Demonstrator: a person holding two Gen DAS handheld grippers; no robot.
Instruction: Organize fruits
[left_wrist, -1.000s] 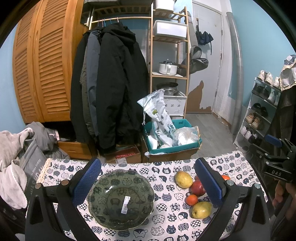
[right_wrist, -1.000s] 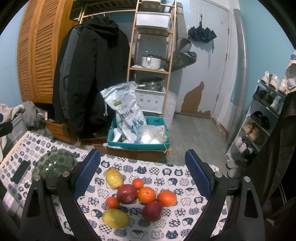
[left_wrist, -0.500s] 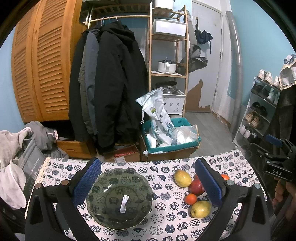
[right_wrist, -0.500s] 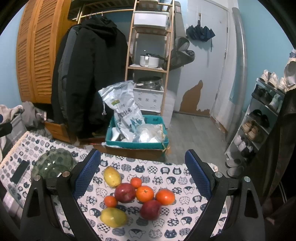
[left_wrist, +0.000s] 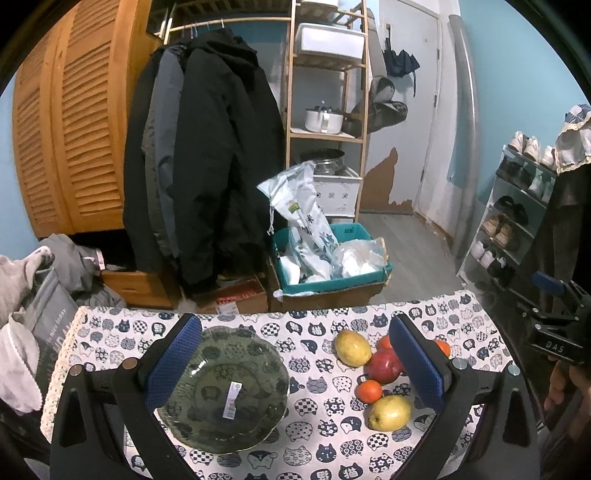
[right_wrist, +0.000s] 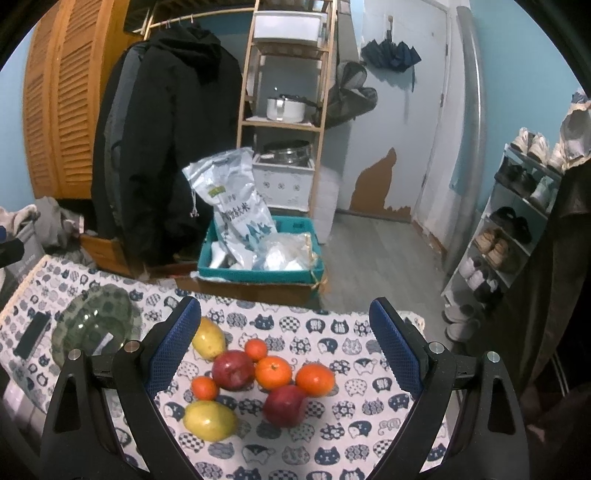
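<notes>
cat-print tablecloth (right_wrist: 354, 328) | 1 glass plate (left_wrist: 225, 391) | 8 fruits (right_wrist: 273, 373) | both grippers wide

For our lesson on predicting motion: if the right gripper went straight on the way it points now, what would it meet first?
Most likely the fruit pile: the right gripper is open and aimed at the orange and red apple on the tablecloth. Depth is hard to judge, so which comes first is uncertain.

Both views are evenly, coolly lit indoors, somewhat dim, with soft shadows. Fisheye distortion bows the door (left_wrist: 406, 110) and louvred wardrobe (right_wrist: 62, 103) toward the rims; black vignette fills the corners. The right-wrist view is slightly soft from 6 to 9 o'clock.
</notes>
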